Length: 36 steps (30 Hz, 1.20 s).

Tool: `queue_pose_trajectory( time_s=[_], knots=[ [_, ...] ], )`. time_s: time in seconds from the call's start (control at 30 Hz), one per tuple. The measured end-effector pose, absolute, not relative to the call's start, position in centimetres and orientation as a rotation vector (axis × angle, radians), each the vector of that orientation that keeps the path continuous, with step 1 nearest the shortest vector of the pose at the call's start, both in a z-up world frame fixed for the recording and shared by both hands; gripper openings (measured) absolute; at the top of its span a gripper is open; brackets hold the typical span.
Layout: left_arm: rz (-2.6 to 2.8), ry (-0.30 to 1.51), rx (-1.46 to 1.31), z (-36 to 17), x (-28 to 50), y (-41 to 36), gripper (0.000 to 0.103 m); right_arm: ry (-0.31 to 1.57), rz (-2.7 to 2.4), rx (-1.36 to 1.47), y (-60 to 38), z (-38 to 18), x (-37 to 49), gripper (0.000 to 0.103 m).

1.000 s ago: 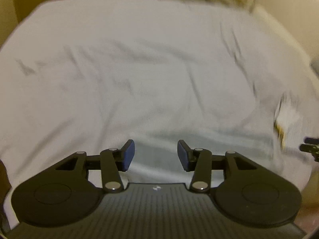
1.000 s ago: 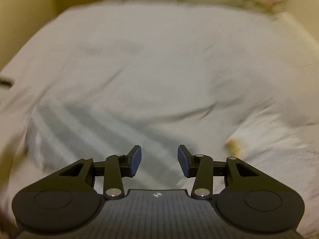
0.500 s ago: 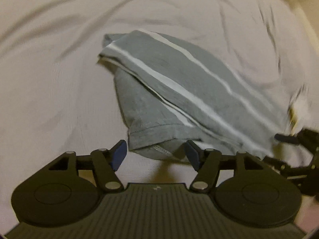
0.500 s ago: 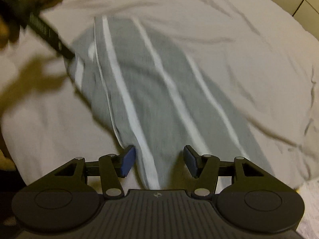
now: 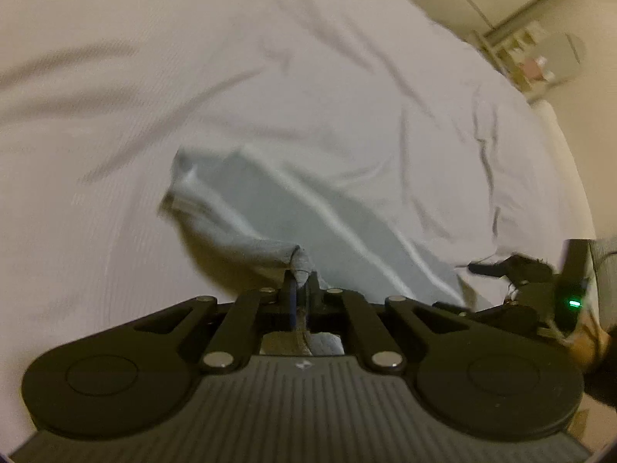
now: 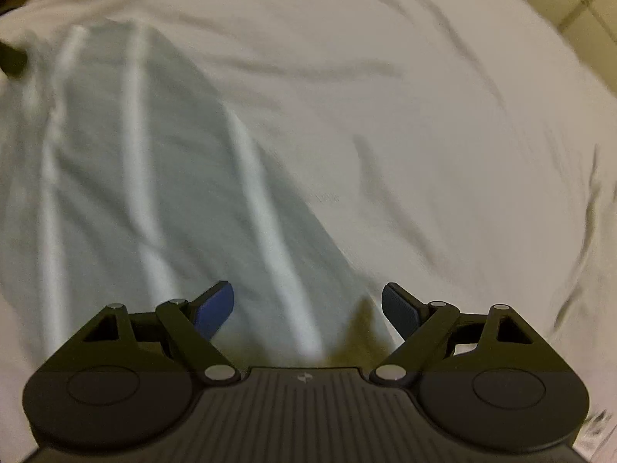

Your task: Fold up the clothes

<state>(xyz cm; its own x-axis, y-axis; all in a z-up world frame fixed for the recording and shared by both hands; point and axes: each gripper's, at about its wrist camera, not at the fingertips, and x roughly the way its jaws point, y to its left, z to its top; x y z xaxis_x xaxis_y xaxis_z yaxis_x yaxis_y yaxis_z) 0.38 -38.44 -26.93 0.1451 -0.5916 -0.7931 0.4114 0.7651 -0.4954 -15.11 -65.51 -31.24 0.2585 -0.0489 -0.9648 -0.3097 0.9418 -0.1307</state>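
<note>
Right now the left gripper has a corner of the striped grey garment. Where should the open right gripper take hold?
Probably the near hem edge of the striped grey garment, between the right gripper fingers. Come in low from the near side: the cloth lies flat on the white sheet, so only that edge gives something to pinch, matching the left gripper.

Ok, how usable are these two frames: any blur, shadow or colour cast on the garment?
Left wrist view: warm, dim light; the left gripper pinches a fairly sharp corner of the grey striped garment, which casts a yellowish shadow on the white sheet. Right wrist view: the garment's stripes are smeared by motion blur; the right gripper is sharp, open, with a yellow-tinted shadow between its fingers.
</note>
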Motion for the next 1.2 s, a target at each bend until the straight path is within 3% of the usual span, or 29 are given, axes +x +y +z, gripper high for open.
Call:
queue_pose_trajectory(
  time_s=[0.07,0.13,0.17,0.4,0.57,0.67,0.73,0.8,0.83,0.87,1.0,1.2],
  knots=[
    [-0.750,1.193,-0.153,-25.5,0.9,-39.5,0.001,1.342,0.170,-0.180,-67.6,-31.7,-15.9,0.055],
    [-0.775,1.152,-0.124,-24.0,2.1,-41.2,0.001,1.362,0.145,-0.038,-69.2,-31.5,-17.0,0.013],
    [-0.789,1.131,-0.108,-23.2,2.7,-42.3,0.001,1.355,0.119,-0.008,-69.5,-30.9,-17.9,0.004],
    [-1.054,0.939,0.071,-14.9,3.6,-52.8,0.000,1.294,-0.040,0.278,-68.4,-23.0,-27.5,0.004],
    [-1.388,0.806,0.233,-9.8,-3.2,-63.1,0.000,1.256,-0.051,0.654,-65.4,-19.1,-34.9,0.006],
    [-1.560,0.806,0.310,-9.2,-8.1,-67.9,0.001,1.227,0.048,0.716,-61.5,-18.5,-36.2,0.007],
    [-1.627,0.823,0.368,-9.8,-10.8,-70.0,0.005,1.238,0.066,0.693,-60.0,-19.0,-36.3,0.034],
    [-1.649,0.842,0.413,-11.1,-12.4,-70.1,0.012,1.243,0.031,0.670,-60.0,-19.5,-36.7,0.044],
    [-1.642,0.860,0.421,-11.8,-12.8,-69.5,0.025,1.238,0.001,0.668,-60.6,-19.6,-37.2,0.044],
    [-1.623,0.888,0.424,-12.8,-12.7,-68.7,0.028,1.234,-0.031,0.668,-61.4,-19.6,-37.7,0.044],
    [-1.477,1.023,0.455,-18.1,-11.4,-65.3,0.029,1.235,-0.172,0.631,-65.3,-20.6,-40.2,0.045],
    [-1.339,1.151,0.599,-25.9,-12.7,-62.8,0.033,1.205,-0.255,0.383,-73.8,-22.4,-38.4,0.059]
  ],
)
